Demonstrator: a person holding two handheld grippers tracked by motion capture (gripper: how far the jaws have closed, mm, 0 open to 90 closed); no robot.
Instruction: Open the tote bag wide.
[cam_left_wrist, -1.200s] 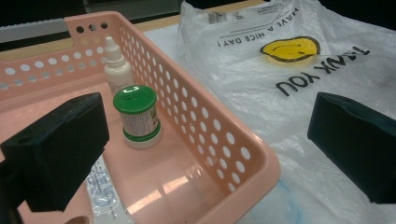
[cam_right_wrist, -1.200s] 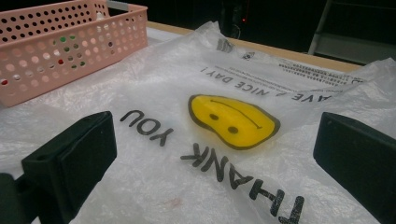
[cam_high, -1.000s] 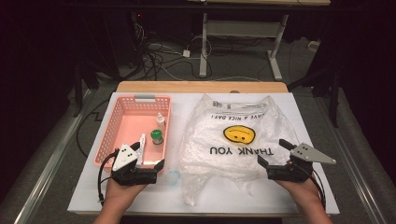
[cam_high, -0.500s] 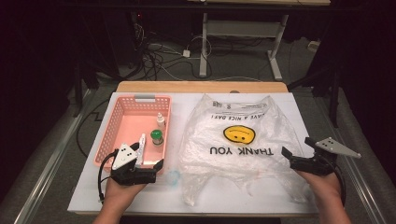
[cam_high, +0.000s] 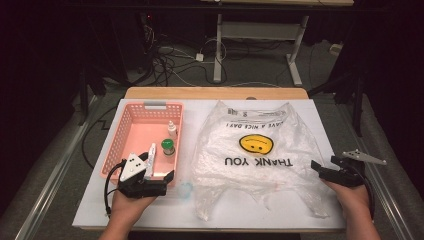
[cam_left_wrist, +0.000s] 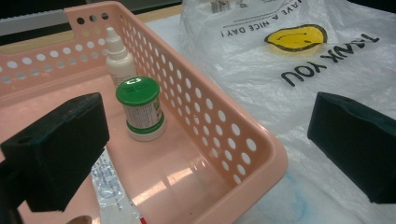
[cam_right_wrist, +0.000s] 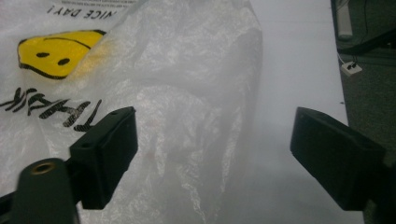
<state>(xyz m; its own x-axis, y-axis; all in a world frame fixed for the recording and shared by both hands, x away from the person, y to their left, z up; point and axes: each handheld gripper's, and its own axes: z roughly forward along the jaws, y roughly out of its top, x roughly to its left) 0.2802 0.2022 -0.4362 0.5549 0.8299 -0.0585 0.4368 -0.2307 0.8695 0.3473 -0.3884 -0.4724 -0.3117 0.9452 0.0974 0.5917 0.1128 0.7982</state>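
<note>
A clear plastic bag (cam_high: 255, 150) printed with a yellow smiley and "THANK YOU" lies flat on the white table (cam_high: 320, 115). My right gripper (cam_high: 324, 164) sits at the bag's right edge. Its jaws have just been closing a little but still stand wide apart over the bag (cam_right_wrist: 163, 93), with nothing pinched. My left gripper (cam_high: 161, 172) is open at the near end of the pink basket (cam_high: 116, 137). The basket holds a green-lidded jar (cam_left_wrist: 140, 109), a white dropper bottle (cam_left_wrist: 117, 56) and a flat tube (cam_left_wrist: 109, 186).
A bluish smear (cam_high: 185, 189) marks the table between the basket and the bag's near left handle. The table's right edge (cam_high: 350, 150) runs close beside my right gripper. Cables and desk legs lie on the dark floor beyond.
My right gripper has moved to the right, from over the bag's near right part to its right edge. The left gripper has stayed put.
</note>
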